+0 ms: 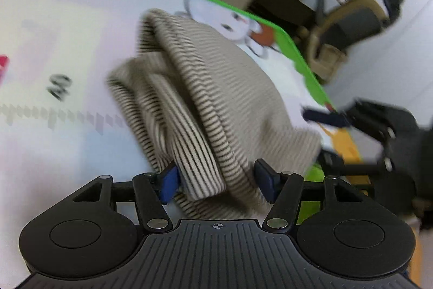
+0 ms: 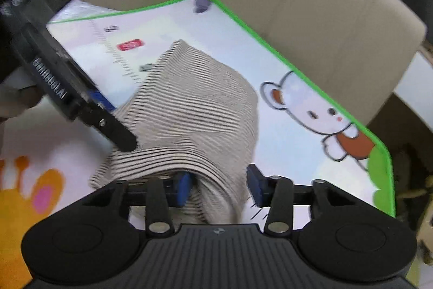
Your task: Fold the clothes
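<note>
Left wrist view: the striped shirt (image 1: 205, 99) lies bunched on the cartoon mat (image 1: 54, 45), pretty blurry. The left gripper (image 1: 216, 179) at 6 o'clock has a thick fold between its jaws, which look to be pinching it. The right gripper (image 1: 349, 132) is smeared at 3 o'clock.

Right wrist view: the right gripper's jaws hold cloth too, but the right pad looks clear, so can't tell. The left gripper's tip is buried at 9 o'clock.
</note>
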Tool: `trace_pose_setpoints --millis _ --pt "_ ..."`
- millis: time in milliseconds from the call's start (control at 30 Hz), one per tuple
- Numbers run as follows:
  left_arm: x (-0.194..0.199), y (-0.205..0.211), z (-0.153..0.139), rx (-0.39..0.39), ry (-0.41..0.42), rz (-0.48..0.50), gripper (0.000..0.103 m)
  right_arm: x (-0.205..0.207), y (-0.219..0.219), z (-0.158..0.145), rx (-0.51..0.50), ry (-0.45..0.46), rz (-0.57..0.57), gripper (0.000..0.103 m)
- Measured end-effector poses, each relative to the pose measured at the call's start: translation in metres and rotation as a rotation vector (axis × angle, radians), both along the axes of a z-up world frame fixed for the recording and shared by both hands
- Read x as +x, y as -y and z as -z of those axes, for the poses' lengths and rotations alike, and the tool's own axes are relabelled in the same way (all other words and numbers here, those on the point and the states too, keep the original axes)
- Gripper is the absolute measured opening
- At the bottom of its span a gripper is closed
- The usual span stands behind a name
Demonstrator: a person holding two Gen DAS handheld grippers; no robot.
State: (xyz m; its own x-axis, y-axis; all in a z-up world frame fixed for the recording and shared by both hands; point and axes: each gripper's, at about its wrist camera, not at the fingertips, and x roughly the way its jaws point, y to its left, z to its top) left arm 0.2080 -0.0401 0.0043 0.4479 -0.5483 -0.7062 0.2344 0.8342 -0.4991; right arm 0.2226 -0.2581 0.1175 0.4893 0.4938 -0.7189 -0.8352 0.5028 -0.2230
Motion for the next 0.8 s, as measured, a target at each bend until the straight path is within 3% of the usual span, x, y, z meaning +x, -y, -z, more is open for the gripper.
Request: trace_pose_setpoints --millis 33,100,200,267,367,533,567,633,700,733,800 --pt "-0.002 -0.003 0.0 -0.027 -0.016 -0.007 0.064 -0.007 0.003 -0.005 0.006 0.013 -0.039 0.064" --pt "-0.004 -0.009 0.0 -0.078 -0.047 -0.023 0.062 -0.018 0.007 -0.017 0.029 0.016 -0.095 0.066" --pt "-0.006 -0.033 -0.003 -0.079 -0.045 -0.091 0.062 -0.03 0.004 -0.041 0.197 -0.078 -0.055 0.072" --pt "-0.006 -0.051 -0.003 -0.059 -0.038 -0.155 0.062 -0.036 -0.014 -0.043 0.231 -0.065 -0.008 0.077" --pt "0.004 -0.071 0.002 -0.049 -0.064 -0.255 0.047 -0.047 -0.052 -0.019 0.157 0.0 -0.02 0.077" --pt "0.005 -0.082 0.002 -0.058 -0.092 -0.323 0.046 -0.069 -0.09 0.031 -0.058 0.178 -0.161 0.074" --pt "0.002 -0.083 0.0 -0.052 -0.085 -0.313 0.046 -0.072 -0.091 0.036 -0.088 0.218 -0.185 0.061" --pt "-0.007 -0.088 -0.004 -0.037 -0.074 -0.289 0.046 -0.071 -0.089 0.036 -0.113 0.245 -0.178 0.044" --pt "-0.012 -0.089 -0.006 -0.021 -0.063 -0.268 0.047 -0.068 -0.087 0.031 -0.1 0.245 -0.149 0.044" --pt "-0.014 -0.088 -0.007 -0.013 -0.059 -0.26 0.047 -0.069 -0.088 0.029 -0.097 0.255 -0.142 0.05" --pt "-0.013 -0.087 -0.005 0.001 -0.058 -0.256 0.048 -0.078 -0.095 0.033 -0.098 0.29 -0.148 0.072"
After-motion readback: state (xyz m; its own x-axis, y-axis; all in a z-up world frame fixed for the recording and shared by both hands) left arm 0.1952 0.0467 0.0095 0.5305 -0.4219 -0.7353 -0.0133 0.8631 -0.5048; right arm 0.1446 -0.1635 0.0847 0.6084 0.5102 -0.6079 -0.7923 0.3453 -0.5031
